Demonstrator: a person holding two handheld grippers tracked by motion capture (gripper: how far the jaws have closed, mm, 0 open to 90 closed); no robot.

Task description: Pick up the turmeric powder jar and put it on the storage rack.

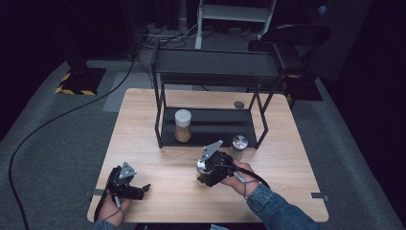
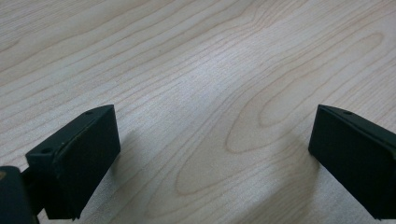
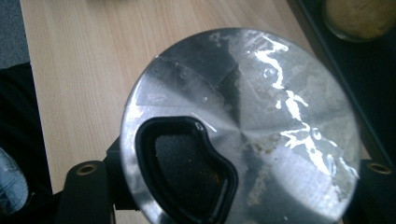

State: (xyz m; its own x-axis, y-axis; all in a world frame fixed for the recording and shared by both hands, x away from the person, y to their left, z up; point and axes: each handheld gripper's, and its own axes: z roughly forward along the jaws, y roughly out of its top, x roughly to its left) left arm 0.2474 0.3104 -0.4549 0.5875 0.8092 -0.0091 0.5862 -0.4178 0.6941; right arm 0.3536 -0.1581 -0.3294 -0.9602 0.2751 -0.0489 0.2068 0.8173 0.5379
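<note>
Right gripper [image 1: 207, 168] near the middle of the front half of the table [image 1: 143, 143], jaws closed on a round metal shaker lid [image 3: 243, 126], held from either side. Brushed silver top of the lid facing the camera in the right gripper view, a black-rimmed pouring opening [image 3: 187, 172] cut into it, smears and flecks of powder across the metal. Same lid a small bright disc at the gripper's tip in the high view [image 1: 202, 166]. Right hand [image 1: 239, 176] wrapped around the gripper's body, denim sleeve [image 1: 280, 208] running off toward the bottom edge. Grey three-cornered plate [image 1: 210, 152] tilted up on top.

Left gripper [image 1: 139, 189] low at the front left corner of the table, jaws spread wide with nothing between them; bare pale wood grain between the two black pads [image 2: 86, 158] in the left gripper view. Left hand [image 1: 115, 203] behind it at the table edge.

Farther back, a black two-tier metal rack [image 1: 210, 64] standing on the table. On its lower shelf, toward the left, an upright jar [image 1: 183, 125] with a white cap and tan powder inside. Just outside the rack's front right leg, a second small silver lid [image 1: 240, 142] lying on the wood. Behind it, near the back right leg, a small dark disc [image 1: 239, 104], too small to identify.

Beyond the table, grey carpet, a black cable [image 1: 57, 120] curving across the floor at left, and a black chair [image 1: 297, 38] at upper right.
</note>
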